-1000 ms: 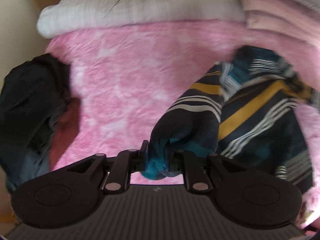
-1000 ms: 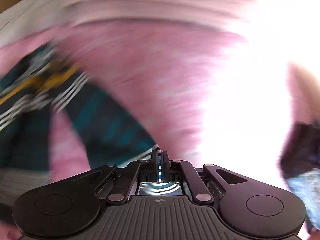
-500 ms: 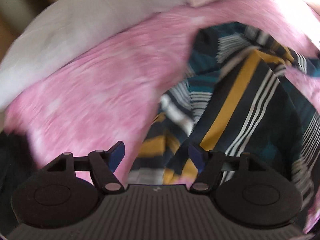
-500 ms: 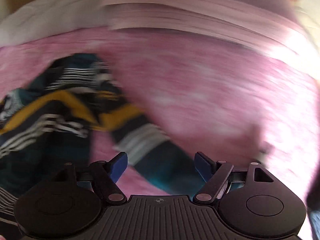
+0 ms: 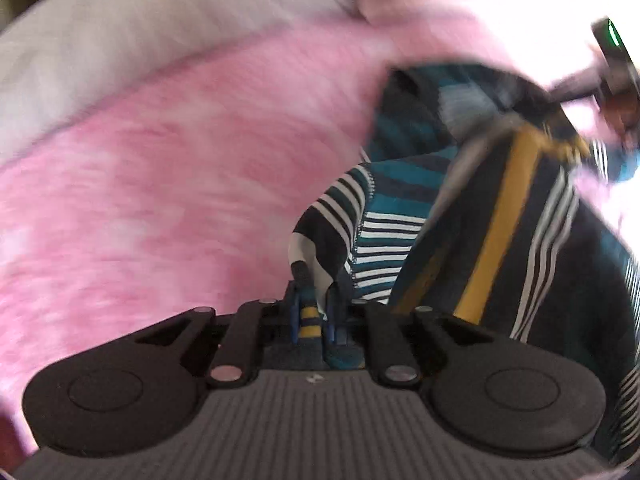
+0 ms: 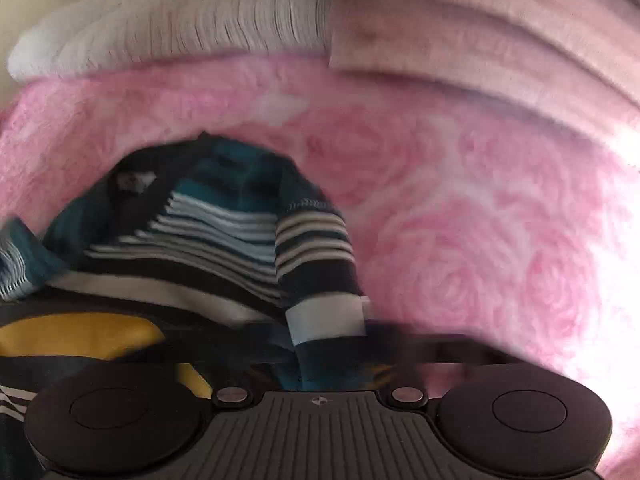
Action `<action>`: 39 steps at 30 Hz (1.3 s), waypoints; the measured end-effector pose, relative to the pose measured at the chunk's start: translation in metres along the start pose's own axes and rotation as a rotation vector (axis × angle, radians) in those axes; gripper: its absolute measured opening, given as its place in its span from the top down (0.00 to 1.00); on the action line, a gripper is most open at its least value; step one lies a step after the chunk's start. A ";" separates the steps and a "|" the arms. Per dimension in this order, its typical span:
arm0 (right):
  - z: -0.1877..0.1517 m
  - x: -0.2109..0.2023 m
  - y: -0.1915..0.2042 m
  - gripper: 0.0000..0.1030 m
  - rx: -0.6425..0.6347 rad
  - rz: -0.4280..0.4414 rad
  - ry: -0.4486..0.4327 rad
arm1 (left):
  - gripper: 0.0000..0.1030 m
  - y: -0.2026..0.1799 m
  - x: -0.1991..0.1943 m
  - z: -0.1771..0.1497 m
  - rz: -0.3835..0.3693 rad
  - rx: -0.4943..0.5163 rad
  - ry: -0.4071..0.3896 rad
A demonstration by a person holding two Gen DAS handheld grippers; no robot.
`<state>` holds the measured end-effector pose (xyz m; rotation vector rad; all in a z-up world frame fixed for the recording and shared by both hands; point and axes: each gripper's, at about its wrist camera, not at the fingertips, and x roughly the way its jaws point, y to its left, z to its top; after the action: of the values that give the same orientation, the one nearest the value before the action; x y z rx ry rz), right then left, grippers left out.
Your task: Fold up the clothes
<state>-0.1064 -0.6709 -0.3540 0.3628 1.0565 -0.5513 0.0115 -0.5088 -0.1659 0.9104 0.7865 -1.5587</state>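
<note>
A striped shirt (image 5: pixel 492 216), dark with teal, white and yellow bands, lies crumpled on a pink fluffy blanket (image 5: pixel 160 184). My left gripper (image 5: pixel 310 316) is shut on a fold of the shirt at its near edge. In the right wrist view the shirt (image 6: pixel 224 248) lies at the left and centre, with a sleeve (image 6: pixel 324 280) running down to my right gripper (image 6: pixel 320 360). The right gripper's fingers are blurred and covered by cloth, so its state does not show.
A white pillow (image 5: pixel 120 32) and folded pale pink bedding (image 6: pixel 480 40) lie at the far edge of the blanket (image 6: pixel 480 200). The other gripper shows blurred at the top right of the left wrist view (image 5: pixel 612 52).
Both grippers let go of the shirt half a second ago and stood open. The left one has now shut on a fold of the shirt again; the right has moved over the sleeve.
</note>
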 end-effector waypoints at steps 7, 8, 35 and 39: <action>0.008 -0.103 -0.045 0.98 0.190 -0.122 -0.090 | 0.89 0.064 -0.056 0.035 0.052 -0.115 -0.096; 0.015 -0.109 -0.049 0.97 0.184 -0.135 -0.110 | 0.89 0.071 -0.047 0.045 0.045 -0.126 -0.102; -0.265 -0.137 0.047 0.46 0.103 0.188 0.224 | 0.66 -0.177 -0.054 -0.172 -0.039 0.346 0.217; -0.266 -0.130 0.052 0.50 0.091 0.151 0.212 | 0.70 -0.144 -0.050 -0.185 0.184 0.375 0.255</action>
<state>-0.3150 -0.4549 -0.3571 0.5865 1.1984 -0.4332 -0.1004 -0.3015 -0.2095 1.4368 0.5733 -1.4679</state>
